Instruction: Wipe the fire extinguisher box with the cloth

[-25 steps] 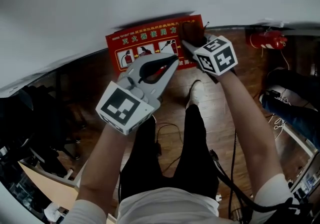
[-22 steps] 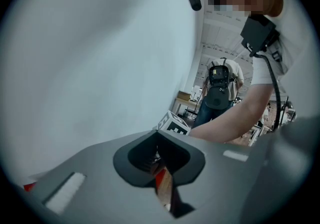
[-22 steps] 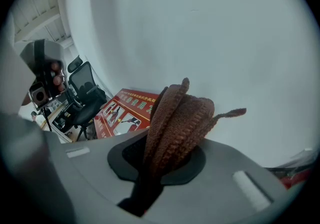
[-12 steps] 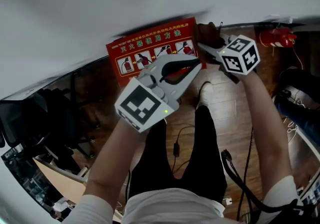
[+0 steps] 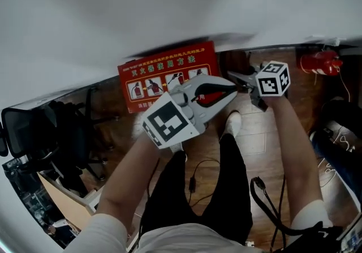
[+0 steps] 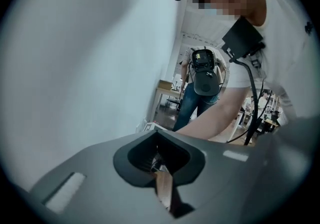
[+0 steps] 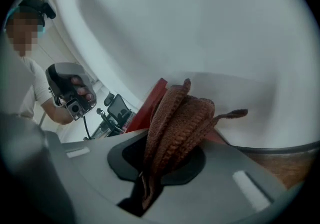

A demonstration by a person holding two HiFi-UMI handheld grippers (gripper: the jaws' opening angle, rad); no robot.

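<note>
The fire extinguisher box (image 5: 168,76) is red with printed use pictures and stands against the white wall. My right gripper (image 5: 232,75) is just past the box's right edge, shut on a bunched brown cloth (image 7: 176,118). In the right gripper view the cloth stands up from the jaws, with the red box (image 7: 151,98) behind it. In the head view I cannot make the cloth out. My left gripper (image 5: 232,85) lies in front of the box's lower right part with its tips together and nothing between them. The left gripper view faces away, along the wall.
A red fire extinguisher (image 5: 318,62) lies on the wooden floor at the right. A black office chair (image 5: 34,133) stands at the left. Cables (image 5: 195,175) trail by my shoe (image 5: 232,124). Another person in jeans (image 6: 199,95) stands further back.
The right gripper has carried the cloth rightward from the box's top right corner to just past its right edge. The left gripper has followed to the right.
</note>
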